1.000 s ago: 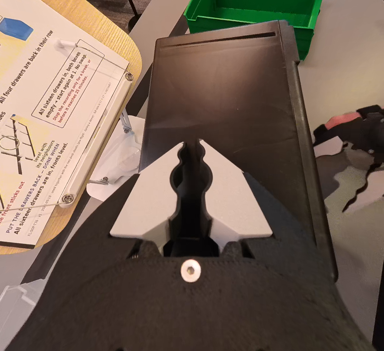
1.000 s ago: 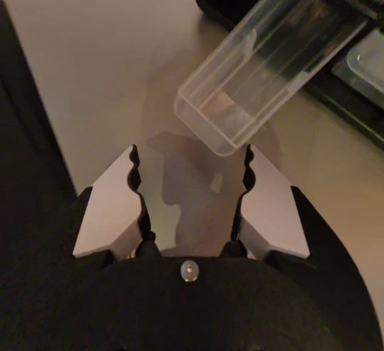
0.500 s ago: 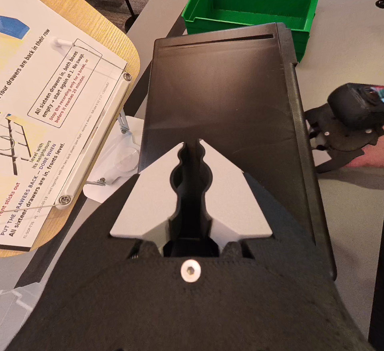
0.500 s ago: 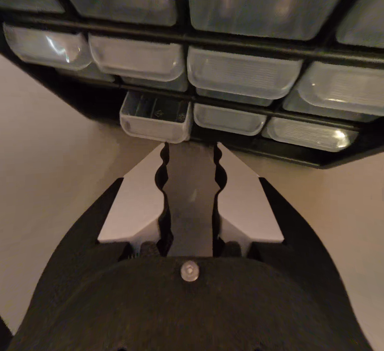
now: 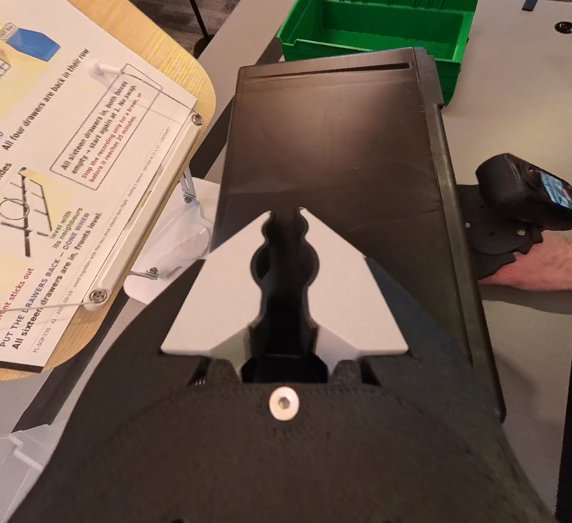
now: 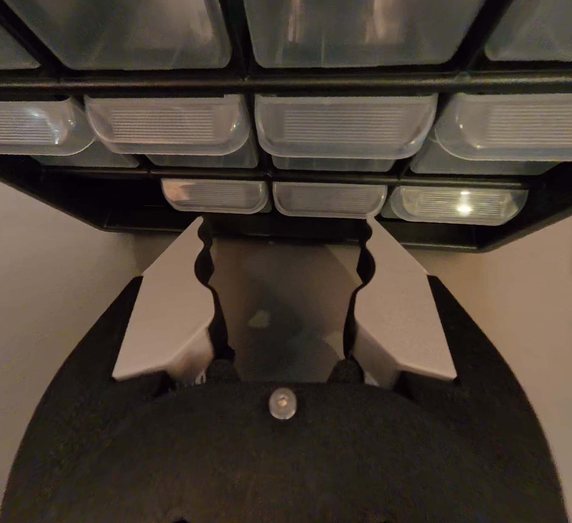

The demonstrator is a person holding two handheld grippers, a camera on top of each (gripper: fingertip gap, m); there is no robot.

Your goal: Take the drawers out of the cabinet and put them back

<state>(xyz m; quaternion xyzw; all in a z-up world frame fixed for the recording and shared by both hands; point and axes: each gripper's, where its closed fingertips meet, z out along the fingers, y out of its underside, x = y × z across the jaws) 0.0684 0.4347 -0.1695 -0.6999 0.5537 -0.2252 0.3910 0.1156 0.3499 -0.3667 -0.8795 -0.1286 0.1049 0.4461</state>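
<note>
The black cabinet shows from above in the left wrist view [image 5: 325,137]. My left gripper [image 5: 285,214] is shut and rests on the cabinet's top. In the right wrist view the cabinet front [image 6: 278,83] fills the upper half with rows of clear drawers. My right gripper [image 6: 284,223] is open and empty, just in front of the bottom row. A clear drawer [image 6: 213,195] sits flush in the second slot of that row. The slot left of it [image 6: 123,202] looks dark and empty. The right gripper also shows in the left wrist view [image 5: 520,214], held by a hand.
A green bin [image 5: 380,22] stands behind the cabinet. An instruction sheet on a wooden board [image 5: 77,152] stands on a white holder to the left. A clear plastic piece [image 5: 18,452] lies at the lower left. The grey table [image 5: 510,124] extends to the right.
The clear drawer that stuck out of the bottom row is now flush in its slot. My right gripper has opened wider in front of it. The left gripper has stayed on the cabinet top.
</note>
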